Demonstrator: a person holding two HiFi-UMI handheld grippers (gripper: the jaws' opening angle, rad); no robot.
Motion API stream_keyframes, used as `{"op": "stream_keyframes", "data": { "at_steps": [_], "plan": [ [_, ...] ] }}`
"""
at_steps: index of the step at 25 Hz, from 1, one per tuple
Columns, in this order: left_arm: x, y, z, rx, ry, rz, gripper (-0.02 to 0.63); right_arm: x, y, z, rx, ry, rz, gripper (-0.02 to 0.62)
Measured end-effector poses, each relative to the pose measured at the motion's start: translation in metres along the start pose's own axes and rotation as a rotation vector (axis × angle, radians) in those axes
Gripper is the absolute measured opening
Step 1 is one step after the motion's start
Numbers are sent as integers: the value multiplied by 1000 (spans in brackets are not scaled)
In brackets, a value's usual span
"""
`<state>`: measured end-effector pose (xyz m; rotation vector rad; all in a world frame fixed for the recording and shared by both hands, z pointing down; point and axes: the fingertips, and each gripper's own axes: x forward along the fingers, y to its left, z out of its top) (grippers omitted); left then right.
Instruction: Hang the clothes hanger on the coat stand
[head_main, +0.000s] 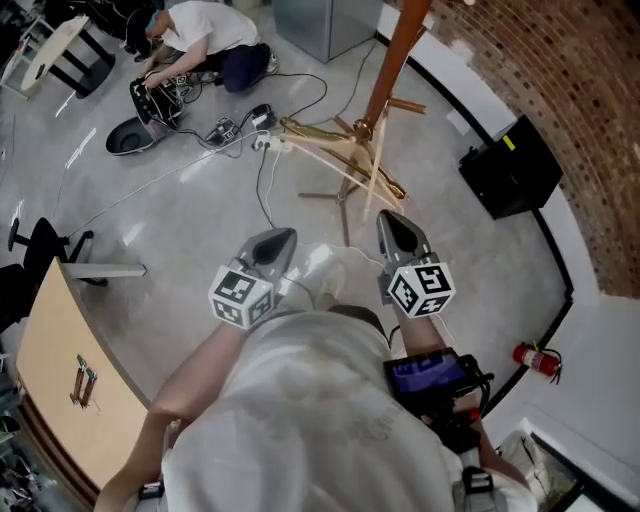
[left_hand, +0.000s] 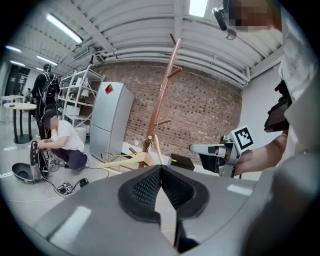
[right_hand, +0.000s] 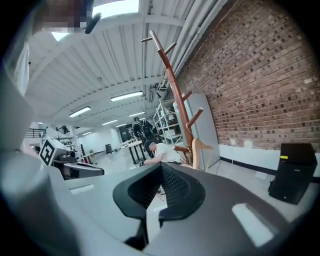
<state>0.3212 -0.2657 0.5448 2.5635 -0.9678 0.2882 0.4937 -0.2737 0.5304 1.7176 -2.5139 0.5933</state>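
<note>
We hold the left gripper (left_hand: 160, 172) and the right gripper (right_hand: 161, 170) with jaws pressed together on nothing. Ahead, on the smooth grey floor (head_main: 200, 220), the pale wooden clothes hanger (left_hand: 131, 159) lies against the foot of the coat stand (head_main: 392, 70). We judge it light, stiff and slick, best pinched on an arm near the hook. Beyond stands a brick wall (head_main: 560, 70), and a person (head_main: 210, 35) crouches among cables.
</note>
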Motion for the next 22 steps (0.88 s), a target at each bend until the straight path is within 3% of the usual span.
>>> {"op": "stream_keyframes", "data": {
  "at_steps": [9, 22],
  "plan": [
    [-55, -22, -22, 12, -21, -26, 2, -41, 82, -28, -8, 1, 129, 12],
    [-107, -42, -57, 1, -13, -53, 2, -95, 124, -61, -20, 11, 96, 12]
  ]
}}
